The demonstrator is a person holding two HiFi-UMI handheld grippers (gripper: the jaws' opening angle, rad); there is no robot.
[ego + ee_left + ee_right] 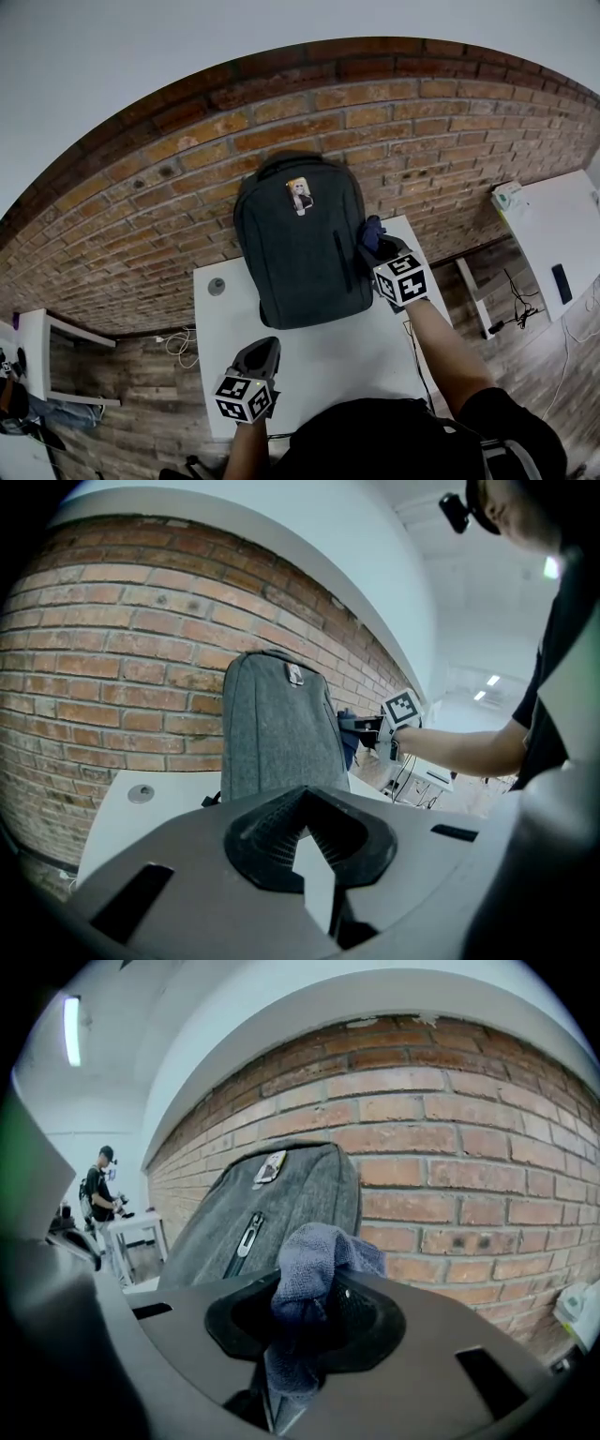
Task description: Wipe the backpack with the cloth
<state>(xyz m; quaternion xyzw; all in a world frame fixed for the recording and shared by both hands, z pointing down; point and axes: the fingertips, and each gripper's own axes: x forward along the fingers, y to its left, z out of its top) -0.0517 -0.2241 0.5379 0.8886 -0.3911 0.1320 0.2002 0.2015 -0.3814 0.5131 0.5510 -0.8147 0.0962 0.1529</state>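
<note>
A dark grey backpack (300, 253) stands upright on the white table (328, 361), leaning against the brick wall. It also shows in the left gripper view (277, 728) and the right gripper view (272, 1208). My right gripper (375, 246) is shut on a blue-grey cloth (314, 1260) and sits just beside the backpack's right side, by the side zip. The cloth (372, 230) bunches out above the jaws. My left gripper (262, 352) hovers low over the table's front left, shut with nothing in it, well short of the backpack.
A round cable grommet (217, 286) sits in the table to the left of the backpack. The brick wall (187, 159) runs right behind it. Another white table (553, 234) stands at far right; cables (178, 342) lie on the wooden floor. A person (98, 1190) stands far off.
</note>
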